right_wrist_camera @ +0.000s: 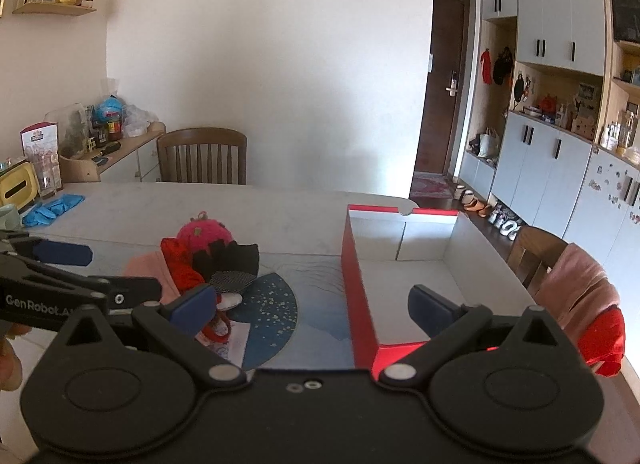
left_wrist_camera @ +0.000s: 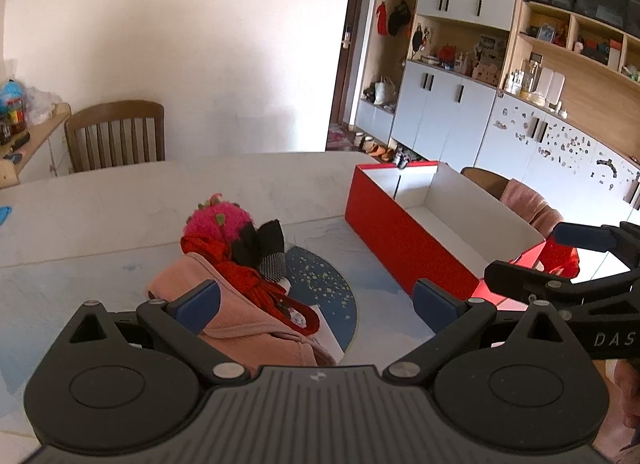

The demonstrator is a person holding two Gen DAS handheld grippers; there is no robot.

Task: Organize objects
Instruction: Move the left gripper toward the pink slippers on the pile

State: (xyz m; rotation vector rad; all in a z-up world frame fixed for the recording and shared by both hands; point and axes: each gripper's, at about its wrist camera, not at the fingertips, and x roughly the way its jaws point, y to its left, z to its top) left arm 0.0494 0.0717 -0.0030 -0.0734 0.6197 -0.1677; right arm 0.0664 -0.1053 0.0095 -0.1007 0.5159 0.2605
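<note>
Box [right_wrist_camera: 416, 264] sits empty beside piled clothes [left_wrist_camera: 240, 264]; both tongs gape wide, holding nothing.

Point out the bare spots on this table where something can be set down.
The red box is empty inside. The table is bare between the clothes pile and the far chair. The blue mat between pile and box is narrow. Crowded: the pile itself.

Each wrist view looks forward and slightly down along its own hand-held gripper, low and close over the table [left_wrist_camera: 120, 200]. Both share the clothes pile [left_wrist_camera: 240, 264] toward 11 o'clock and the red box [right_wrist_camera: 360, 284] at 1 o'clock.
</note>
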